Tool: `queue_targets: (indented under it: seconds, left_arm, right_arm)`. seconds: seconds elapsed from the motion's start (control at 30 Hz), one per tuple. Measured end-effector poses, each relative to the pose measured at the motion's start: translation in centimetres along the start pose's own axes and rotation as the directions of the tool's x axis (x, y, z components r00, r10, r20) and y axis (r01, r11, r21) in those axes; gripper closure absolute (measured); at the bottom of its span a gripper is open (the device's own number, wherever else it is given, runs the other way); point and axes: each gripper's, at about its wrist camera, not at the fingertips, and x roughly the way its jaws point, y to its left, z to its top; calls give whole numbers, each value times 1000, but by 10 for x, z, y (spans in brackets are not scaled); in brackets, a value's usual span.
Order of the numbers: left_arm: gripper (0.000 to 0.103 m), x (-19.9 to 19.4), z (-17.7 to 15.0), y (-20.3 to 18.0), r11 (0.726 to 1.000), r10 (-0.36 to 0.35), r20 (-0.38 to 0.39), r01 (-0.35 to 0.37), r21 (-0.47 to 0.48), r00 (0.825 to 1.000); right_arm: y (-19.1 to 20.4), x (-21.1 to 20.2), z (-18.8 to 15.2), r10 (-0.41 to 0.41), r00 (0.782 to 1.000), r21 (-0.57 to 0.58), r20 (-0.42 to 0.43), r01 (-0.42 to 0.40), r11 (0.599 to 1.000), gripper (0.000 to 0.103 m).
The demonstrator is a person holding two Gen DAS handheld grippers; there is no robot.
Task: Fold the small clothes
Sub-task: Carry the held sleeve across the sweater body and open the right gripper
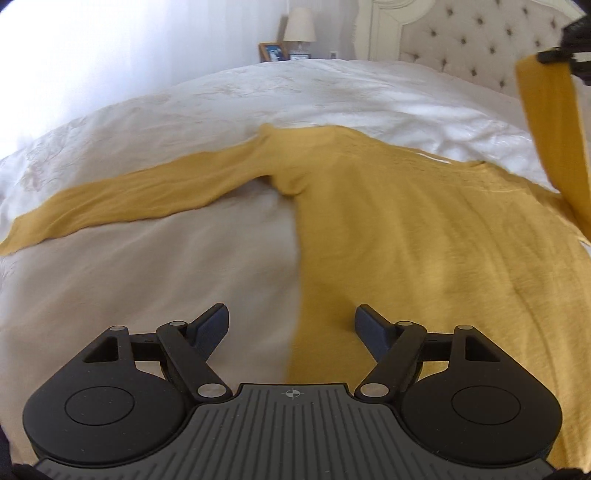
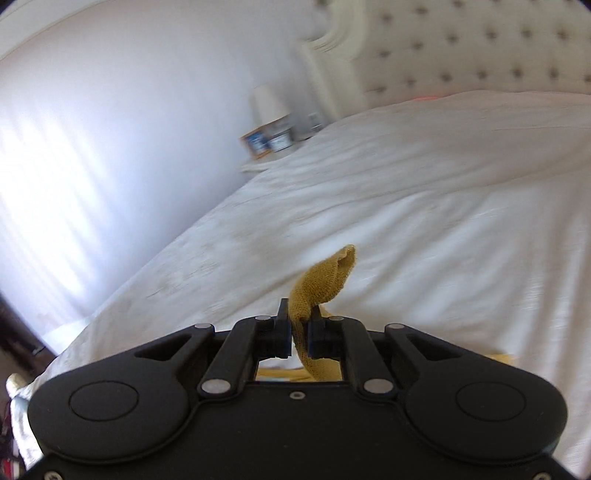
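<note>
A mustard-yellow long-sleeved top (image 1: pixel 424 236) lies spread on the white bedspread (image 1: pixel 147 277). One sleeve (image 1: pixel 122 199) stretches flat to the left. My left gripper (image 1: pixel 291 325) hovers open over the top's left side edge, with nothing between its fingers. The other sleeve (image 1: pixel 550 133) is lifted off the bed at the far right, and its cuff is pinched by my right gripper (image 1: pixel 554 55). In the right wrist view that gripper (image 2: pixel 298 325) is shut on the yellow sleeve cuff (image 2: pixel 325 280), which pokes up past the fingertips.
A tufted cream headboard (image 1: pixel 476 37) stands at the far end of the bed. A bedside table with a white lamp (image 1: pixel 300 26) and picture frames (image 1: pixel 272 51) stands beside it. Pale curtains (image 2: pixel 74 147) fill the left side.
</note>
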Motion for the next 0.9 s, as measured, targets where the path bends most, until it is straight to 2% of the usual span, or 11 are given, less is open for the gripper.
queue_targets:
  seconds: [0.17,0.33,0.47,0.57,0.6,0.67,0.7,0.83,0.9]
  left_arm:
    - [28,1,-17,32,994,-32,21,34,-103,999]
    - [28,-1,-17,41,991,-49,43,54,-123,998]
    - [28,0,-13,47,988,-47,50,53,-147,998]
    - [28,2,-13,55,981,-64,53,72,-179,997]
    - [28,2,-13,56,980,-74,54,82,-181,996]
    - [28,4,-18,59,979,-91,62,101,-176,994]
    - [28,5,-20,60,978,-102,69,113,-177,992]
    - [23,8,-22,69,962,-144,100,163,-219,985]
    - [15,10,-23,72,959,-168,103,186,-214,980]
  right_arm:
    - [72,79,-44,54,994,-52,-100,-60,997,89]
    - [119,143,-97,11,981,-138,-193,-38,990,89]
    - [146,169,-139,-27,971,-223,-237,-28,975,88]
    - [156,182,-160,1,963,-226,-269,-64,972,76]
    - [157,185,-164,29,960,-214,-277,-91,973,67]
    - [159,181,-171,94,957,-185,-273,-148,972,57]
    - [159,177,-172,112,958,-180,-265,-163,970,52]
    - [149,148,-166,137,972,-184,-188,-172,968,49]
    - [136,129,-161,116,983,-179,-145,-141,974,37]
